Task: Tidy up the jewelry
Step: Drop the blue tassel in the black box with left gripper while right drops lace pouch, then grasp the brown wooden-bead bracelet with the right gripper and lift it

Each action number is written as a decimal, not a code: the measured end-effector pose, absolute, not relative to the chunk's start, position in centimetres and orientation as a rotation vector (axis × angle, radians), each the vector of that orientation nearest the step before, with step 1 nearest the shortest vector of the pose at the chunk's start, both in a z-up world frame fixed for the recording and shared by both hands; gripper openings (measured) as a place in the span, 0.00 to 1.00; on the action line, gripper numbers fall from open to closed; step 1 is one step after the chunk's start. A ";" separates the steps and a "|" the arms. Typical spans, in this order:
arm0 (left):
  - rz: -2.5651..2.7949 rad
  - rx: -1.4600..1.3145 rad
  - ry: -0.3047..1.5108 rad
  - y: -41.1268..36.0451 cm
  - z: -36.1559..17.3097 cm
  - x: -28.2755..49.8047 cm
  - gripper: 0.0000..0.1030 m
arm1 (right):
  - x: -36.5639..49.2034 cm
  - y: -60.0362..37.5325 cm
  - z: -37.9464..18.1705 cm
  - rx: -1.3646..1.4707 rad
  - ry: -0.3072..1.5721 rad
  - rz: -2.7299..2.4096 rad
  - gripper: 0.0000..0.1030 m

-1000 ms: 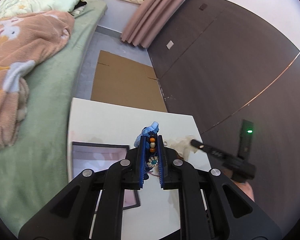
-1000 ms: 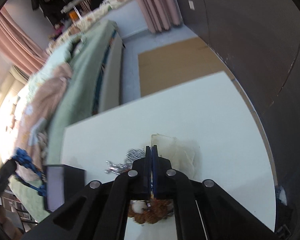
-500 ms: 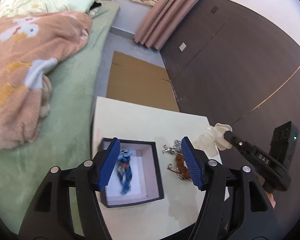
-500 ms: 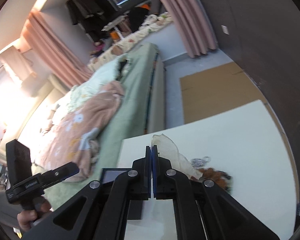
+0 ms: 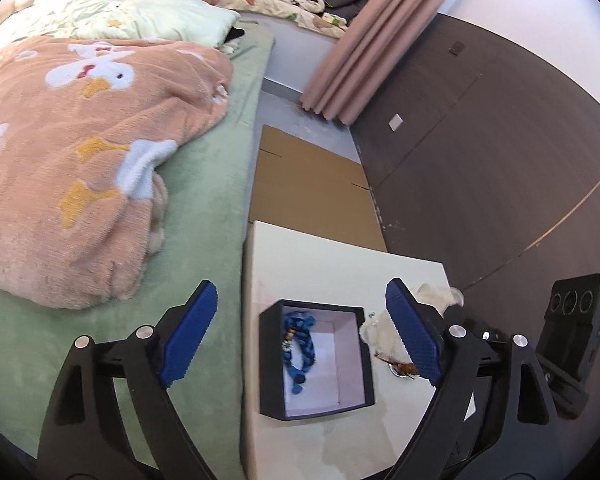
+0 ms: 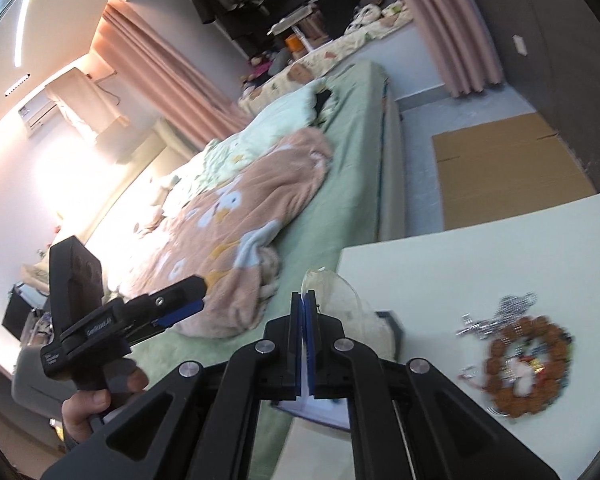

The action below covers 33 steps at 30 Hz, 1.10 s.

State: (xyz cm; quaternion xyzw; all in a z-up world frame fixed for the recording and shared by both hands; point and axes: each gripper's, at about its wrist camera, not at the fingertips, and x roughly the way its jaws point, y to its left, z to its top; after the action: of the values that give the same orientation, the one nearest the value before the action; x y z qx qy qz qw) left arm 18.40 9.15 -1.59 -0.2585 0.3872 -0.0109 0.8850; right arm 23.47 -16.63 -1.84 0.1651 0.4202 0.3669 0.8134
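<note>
A black box [image 5: 270, 364] with a pale lining stands on the white table [image 5: 324, 276]. A blue beaded bracelet [image 5: 300, 344] lies inside it at the left. My left gripper [image 5: 300, 336] is open and empty, high above the box. My right gripper [image 6: 304, 304] is shut on a clear plastic bag [image 6: 340, 292], held above the box; the bag also shows in the left wrist view [image 5: 436, 296]. A brown beaded bracelet [image 6: 528, 364] and a silver piece [image 6: 500, 316] lie on the table [image 6: 480, 256] to the right.
A bed with a green sheet [image 5: 204, 208] and a pink blanket [image 5: 80, 140] runs along the table's left edge. Flat cardboard [image 5: 312, 188] lies on the floor beyond the table. A dark wall [image 5: 480, 140] stands on the right.
My left gripper opened and dropped the blue bracelet into the box, then rose and drew back. My right gripper lifted the plastic bag off the table and swung left.
</note>
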 end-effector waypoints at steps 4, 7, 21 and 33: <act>-0.004 -0.548 0.800 9.6 -1.7 18.5 0.93 | 23.1 -16.8 -2.1 0.308 0.896 0.727 0.58; -0.012 -0.549 0.802 9.3 -1.7 18.8 0.93 | 22.6 -18.6 -1.2 0.301 0.858 0.679 0.79; -0.096 -0.507 0.819 3.9 -1.3 20.6 0.93 | 22.9 -28.8 -2.3 0.372 0.938 0.441 0.76; -0.222 -0.423 0.887 -4.2 -2.7 22.8 0.86 | 23.8 -33.8 -4.5 0.422 1.007 0.363 0.61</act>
State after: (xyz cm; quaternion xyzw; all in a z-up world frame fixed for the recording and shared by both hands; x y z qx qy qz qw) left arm 22.75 -4.17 -2.73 -0.2027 0.4248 -0.1065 0.8759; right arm 23.75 -33.77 -4.47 0.1997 0.4761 0.1717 0.8390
